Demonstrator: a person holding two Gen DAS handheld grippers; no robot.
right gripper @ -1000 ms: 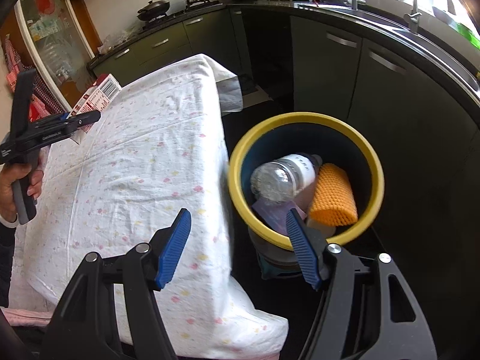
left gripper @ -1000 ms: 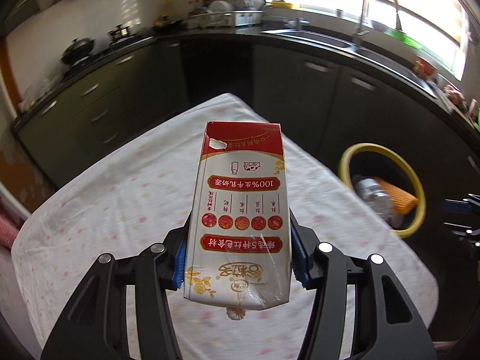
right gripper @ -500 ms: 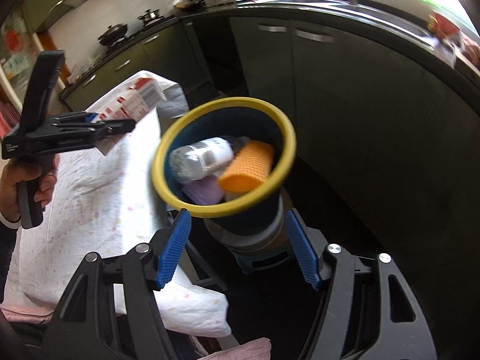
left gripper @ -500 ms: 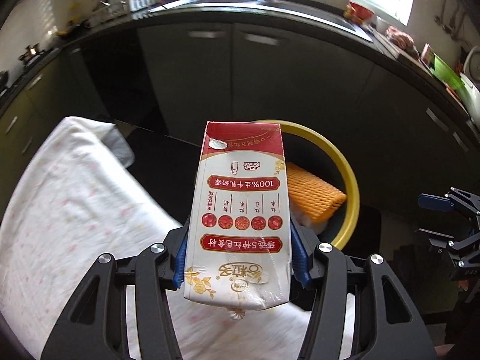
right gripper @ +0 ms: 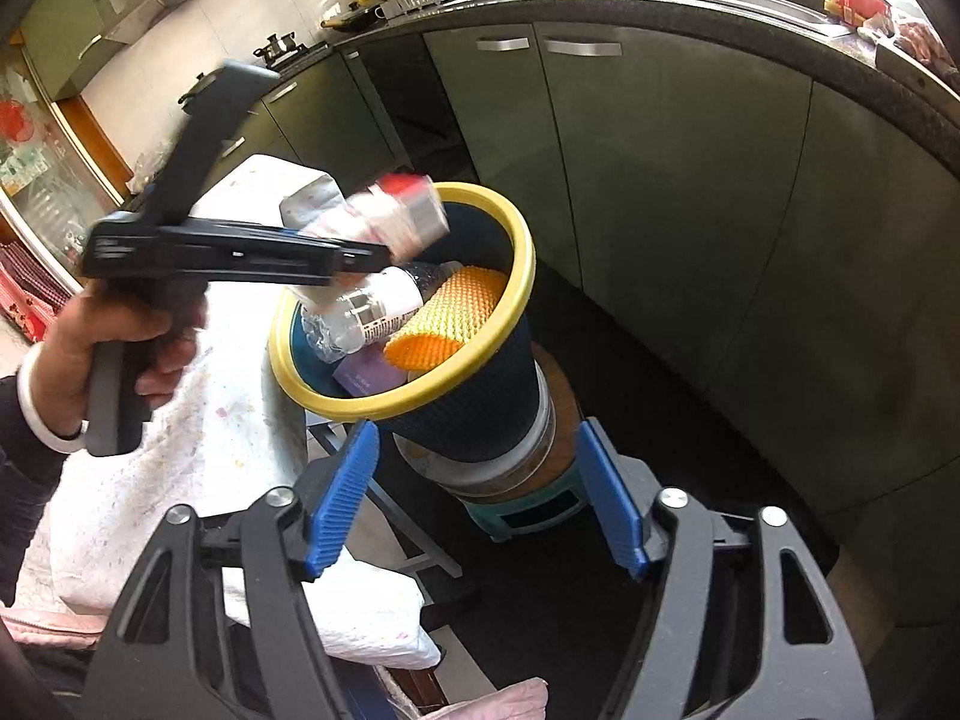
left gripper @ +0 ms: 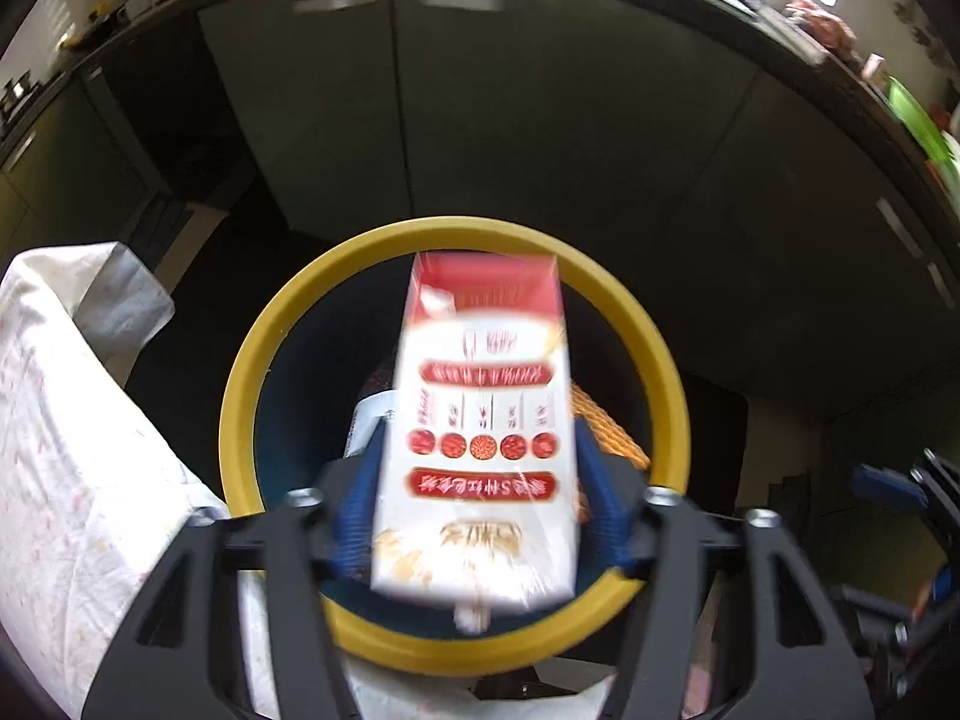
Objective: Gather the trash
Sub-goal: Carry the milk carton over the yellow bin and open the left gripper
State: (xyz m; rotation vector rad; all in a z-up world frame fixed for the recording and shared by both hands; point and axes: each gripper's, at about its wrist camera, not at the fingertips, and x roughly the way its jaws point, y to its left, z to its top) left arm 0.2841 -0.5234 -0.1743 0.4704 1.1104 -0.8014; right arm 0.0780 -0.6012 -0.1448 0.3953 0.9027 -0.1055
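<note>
Milk carton poised over the yellow-rimmed bin.

Bin (right gripper: pixel 480 276) beside the table (right gripper: pixel 198 438) edge, already holding bottle and orange mesh. Carton (left gripper: pixel 477 438) blurred between the opening jaws of the left gripper (left gripper: pixel 474 516), pads apparently parting from its sides. Right gripper (right gripper: pixel 480 498) spread wide, gripping nothing.

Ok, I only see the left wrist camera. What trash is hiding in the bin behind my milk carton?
Observer: A crushed clear plastic bottle beside the orange foam net, and a purple packet under them.
Operator: What's the bin standing on?
Observer: The bin is raised on a teal stool, with something round in between.
Operator: Is my other gripper holding anything?
Observer: No. The right gripper is empty, with its jaws open and pointing at the bin's base.
</note>
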